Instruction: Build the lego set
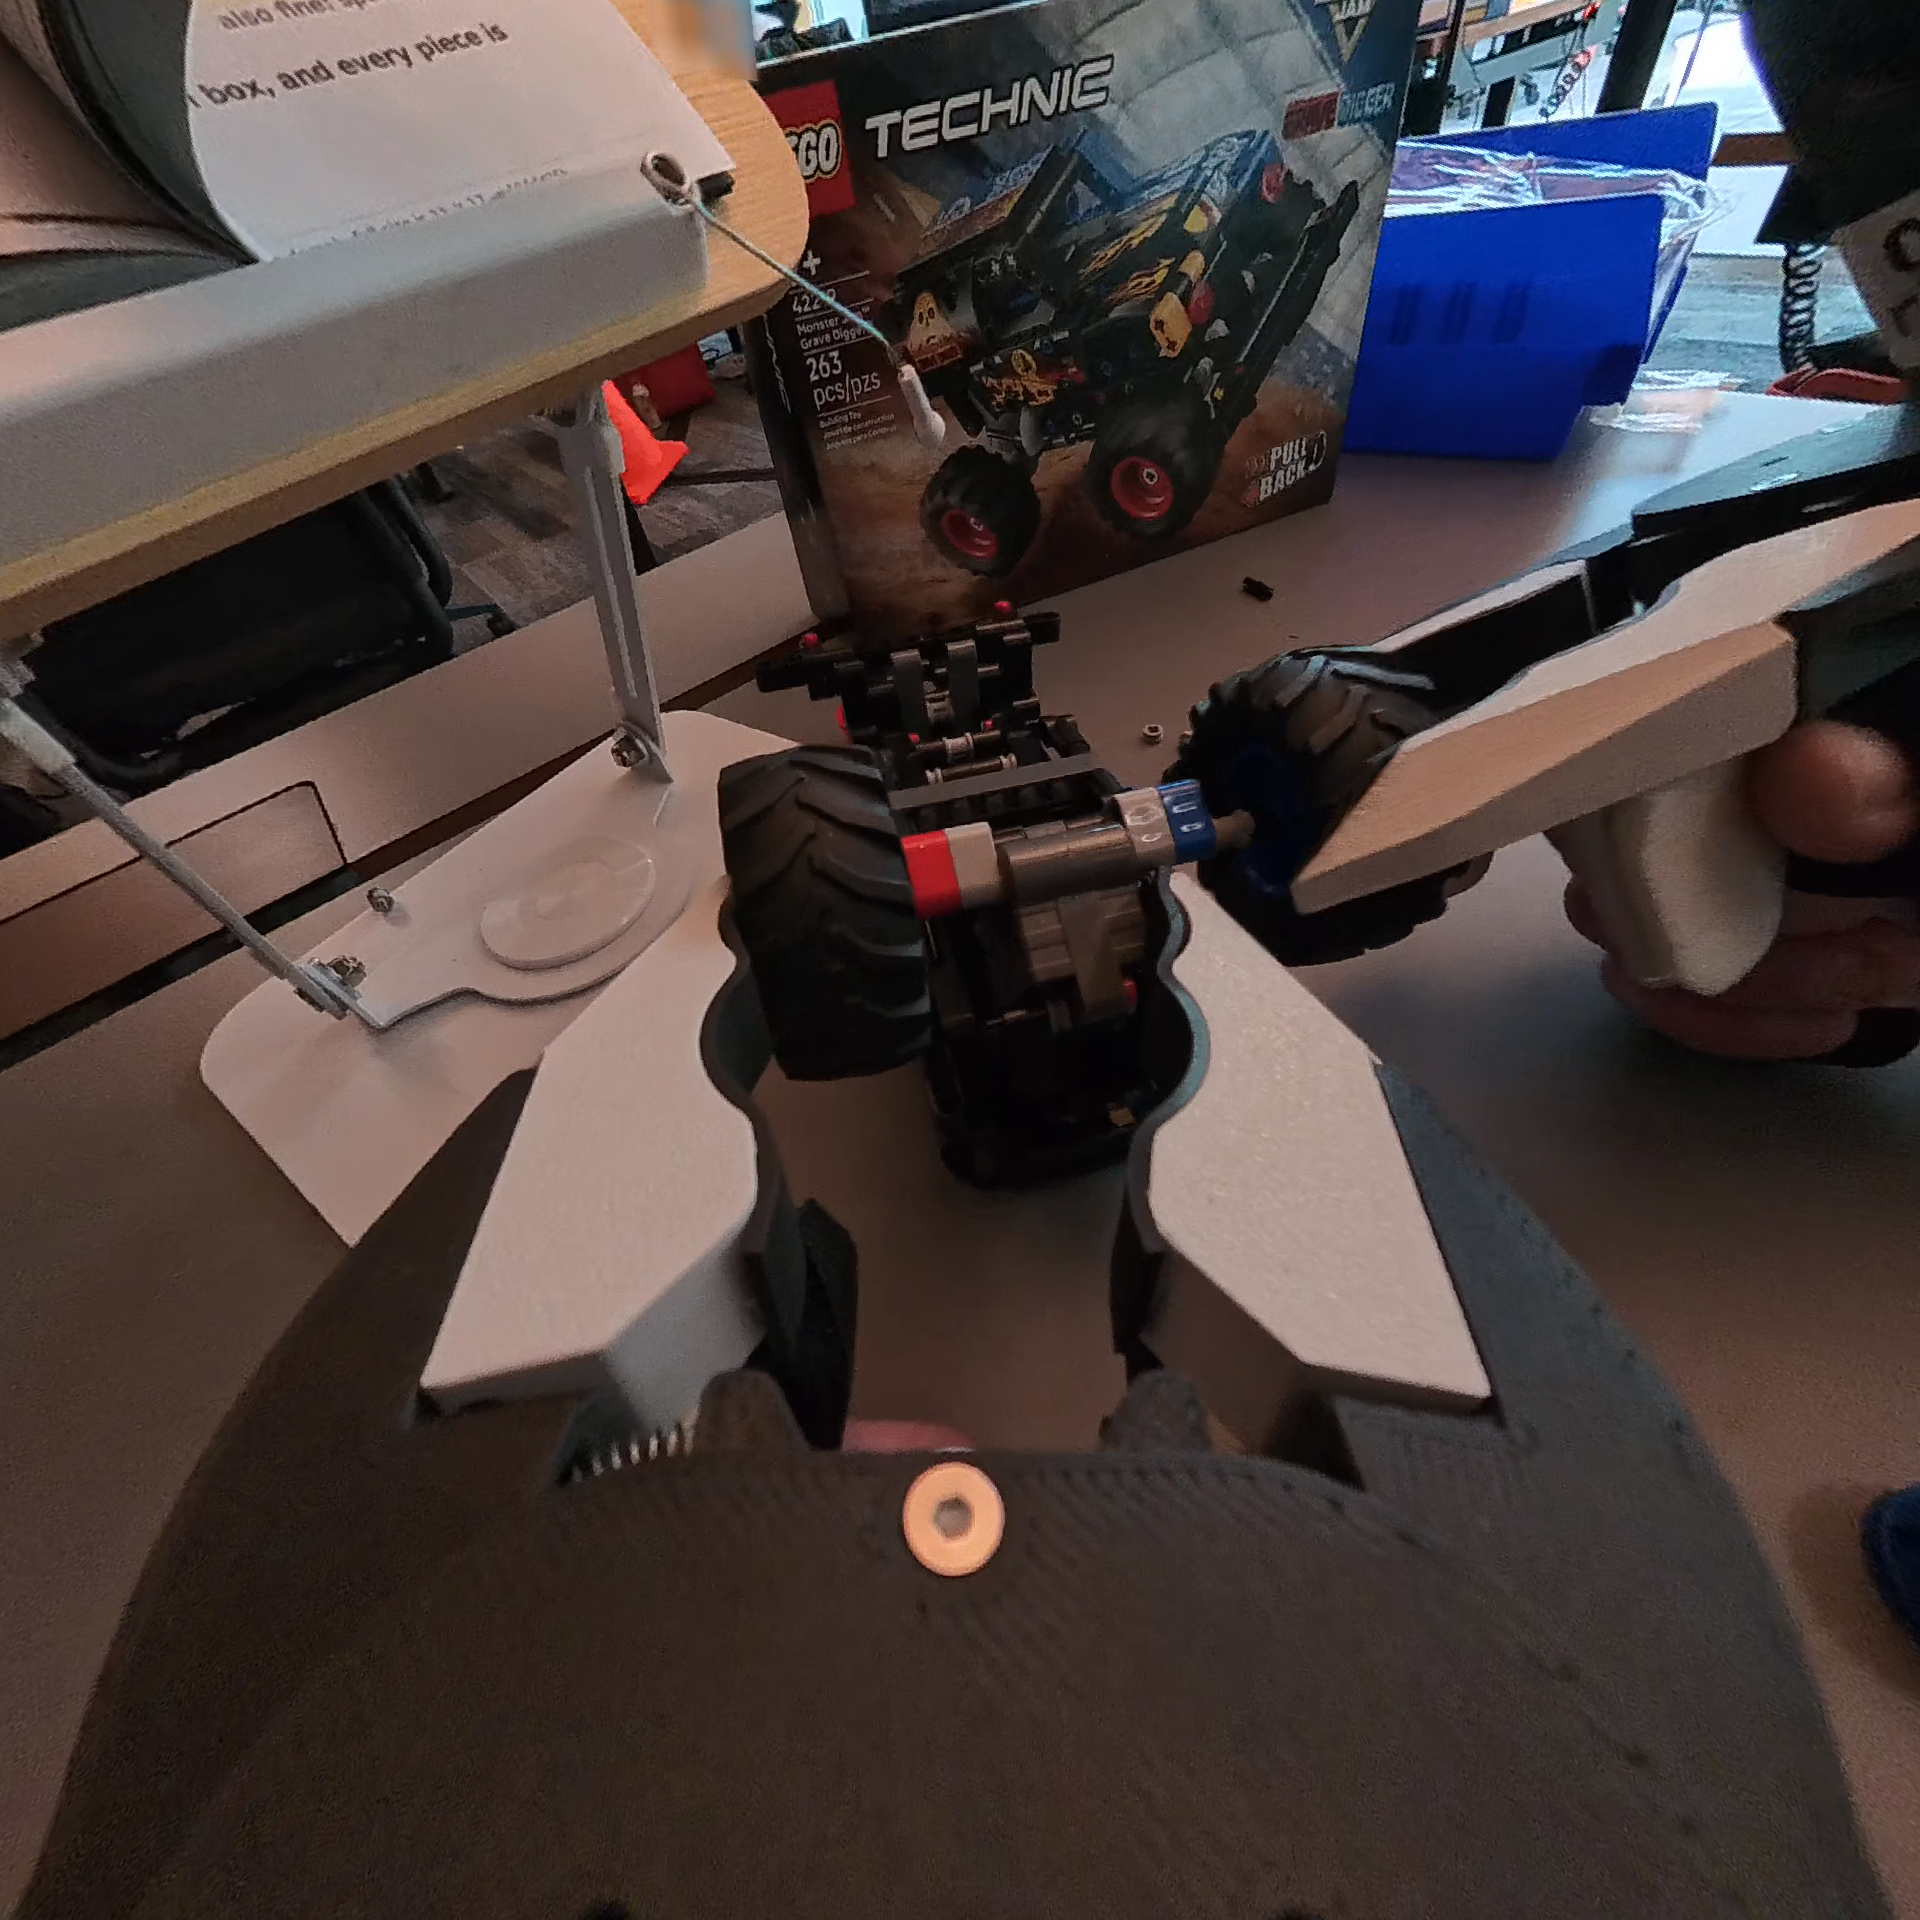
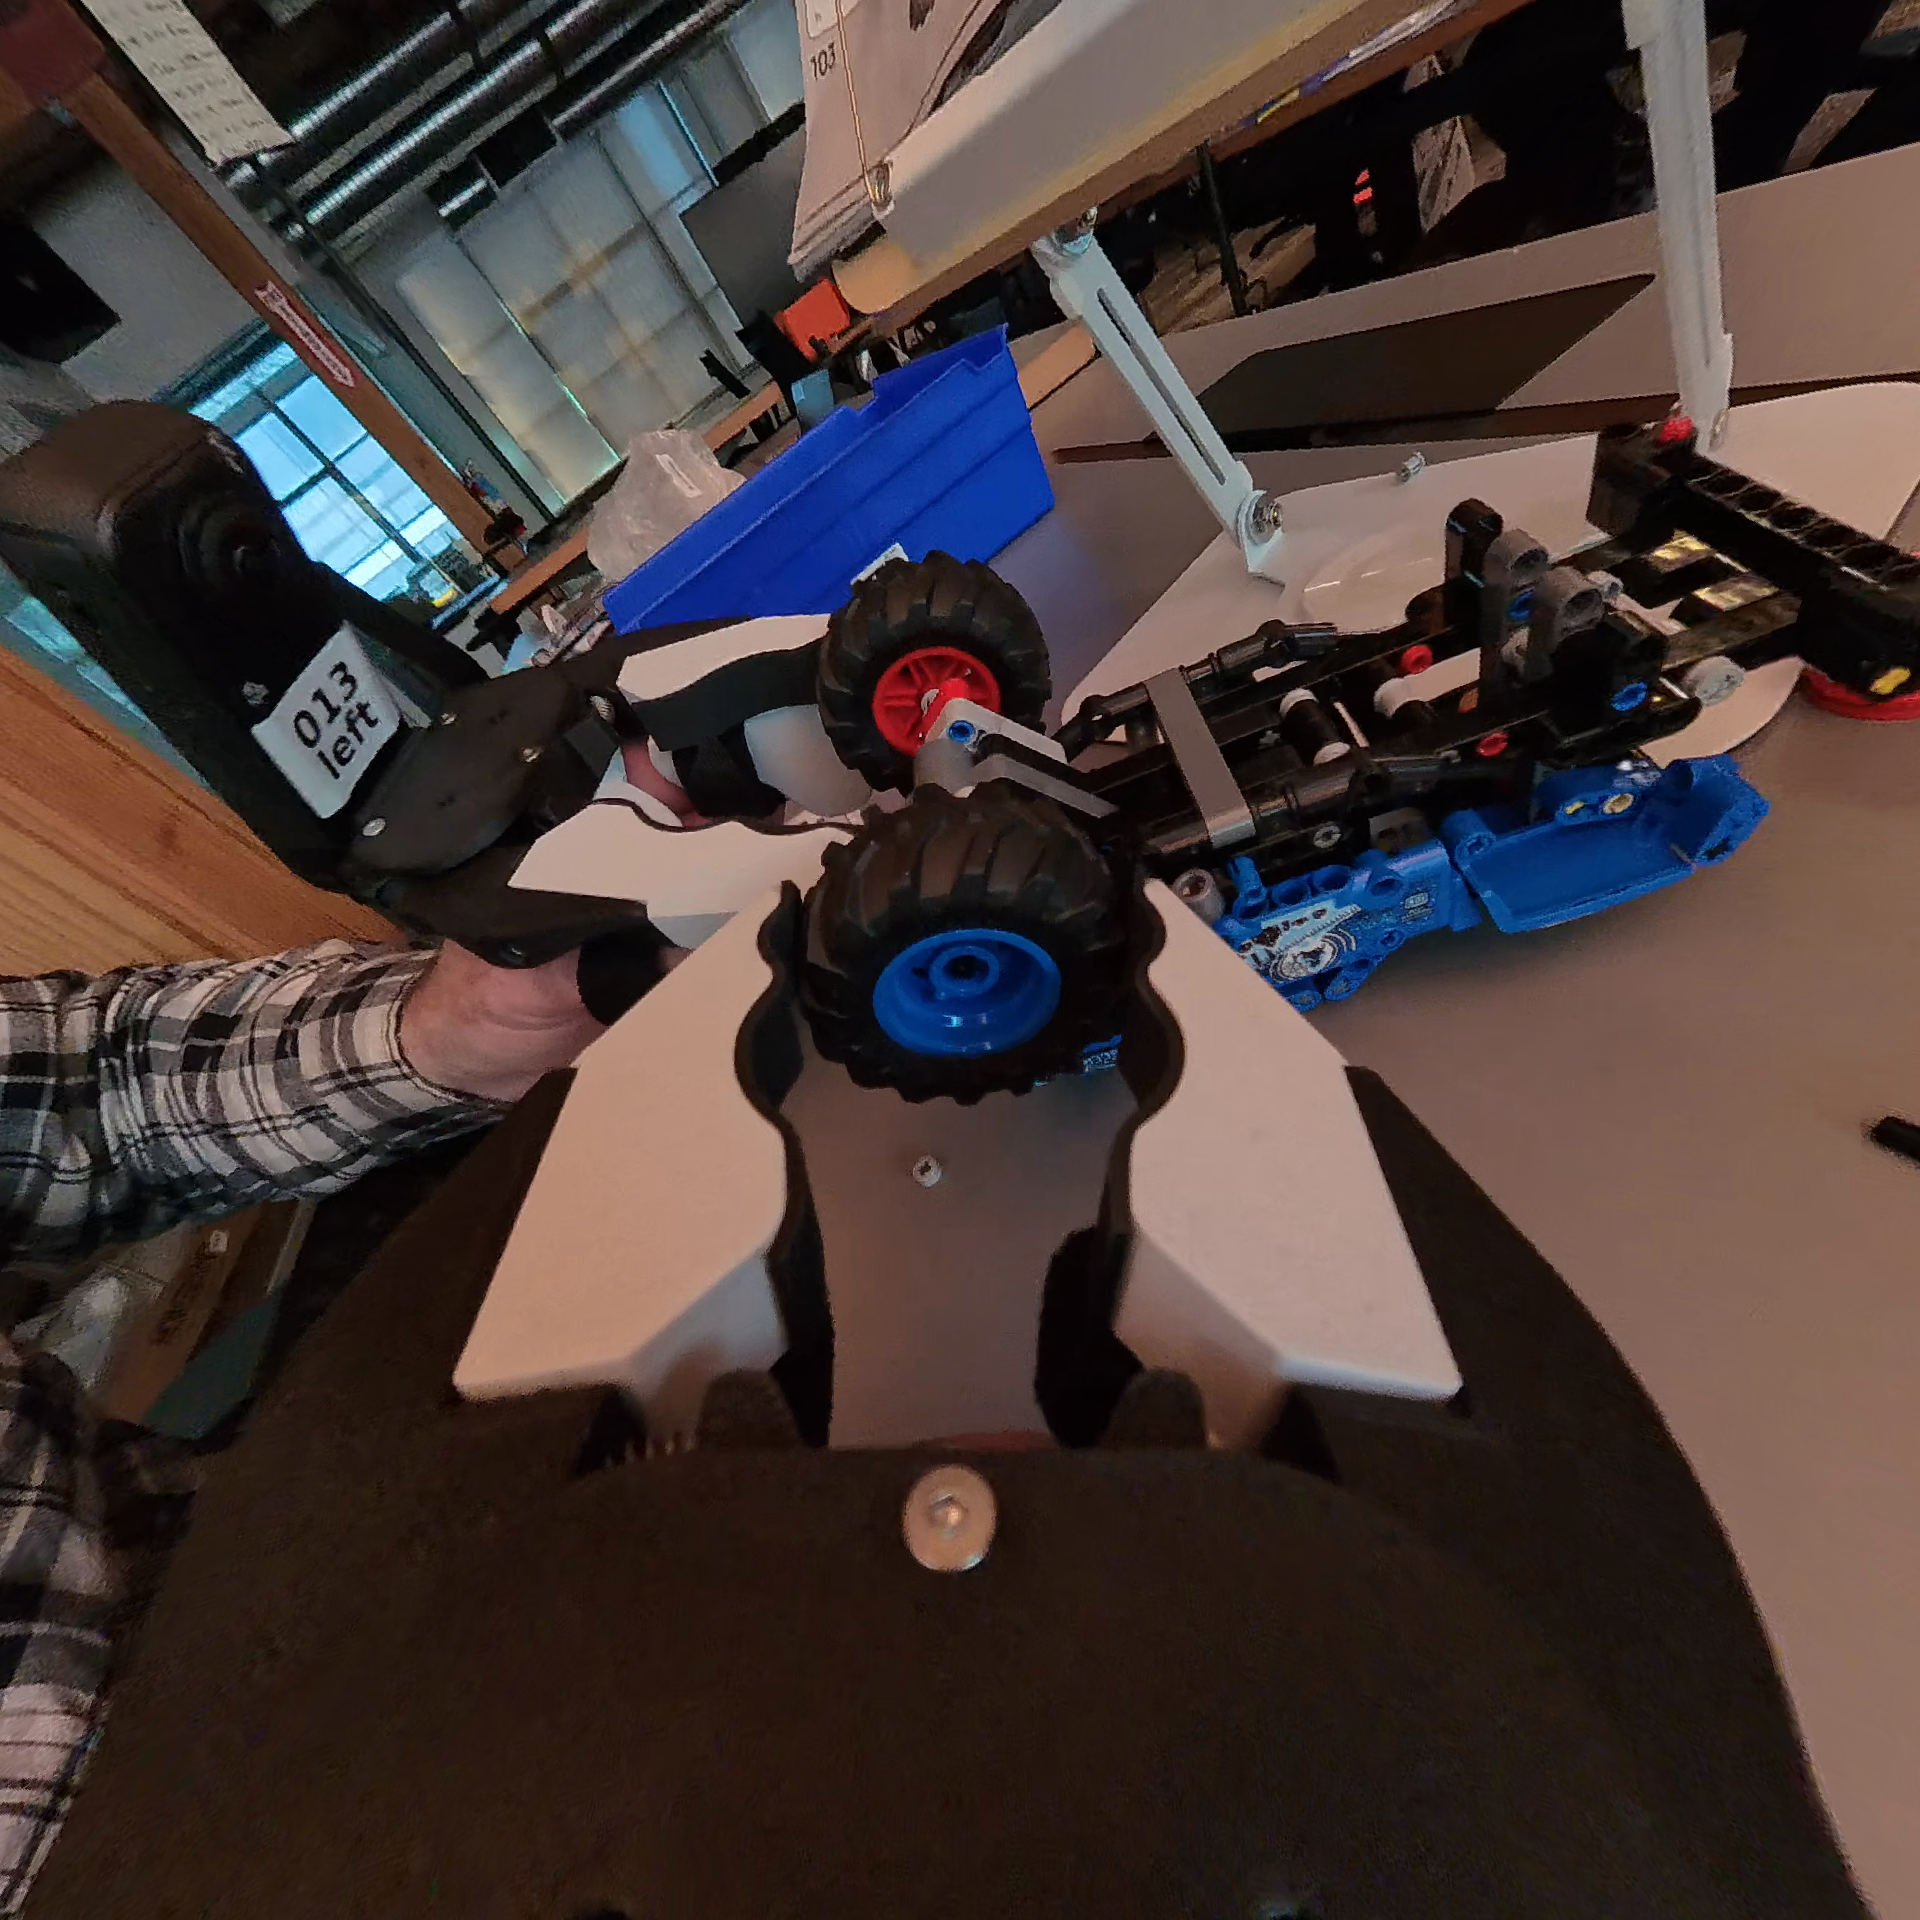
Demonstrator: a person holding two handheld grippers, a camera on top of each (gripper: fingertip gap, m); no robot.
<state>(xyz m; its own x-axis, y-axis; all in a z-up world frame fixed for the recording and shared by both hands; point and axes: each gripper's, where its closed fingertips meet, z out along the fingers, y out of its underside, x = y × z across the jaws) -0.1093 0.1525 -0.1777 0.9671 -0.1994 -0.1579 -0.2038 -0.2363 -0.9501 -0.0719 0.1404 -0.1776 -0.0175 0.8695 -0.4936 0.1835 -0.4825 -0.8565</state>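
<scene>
Left wrist view: the left gripper [image 1: 951, 997] has its fingers pinching the black truck chassis [image 1: 1023, 935] and its mounted tyre [image 1: 821, 904] on the grey worktop [image 1: 1558, 1195] — the right gripper [image 1: 1351, 800] holds a blue-hubbed wheel [image 1: 1288, 748] at the axle's end.

Right wrist view: the right gripper's fingers clamp that wheel between their tips — just beside the chassis, near the red-hubbed wheel [image 2: 932, 665].

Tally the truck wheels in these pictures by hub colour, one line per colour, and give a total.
Red hub: 1, the wheel already mounted on the chassis, which the left gripper holds.
Blue hub: 1, the wheel gripped by the right gripper at the axle end.
Total: 2 wheels.
</scene>
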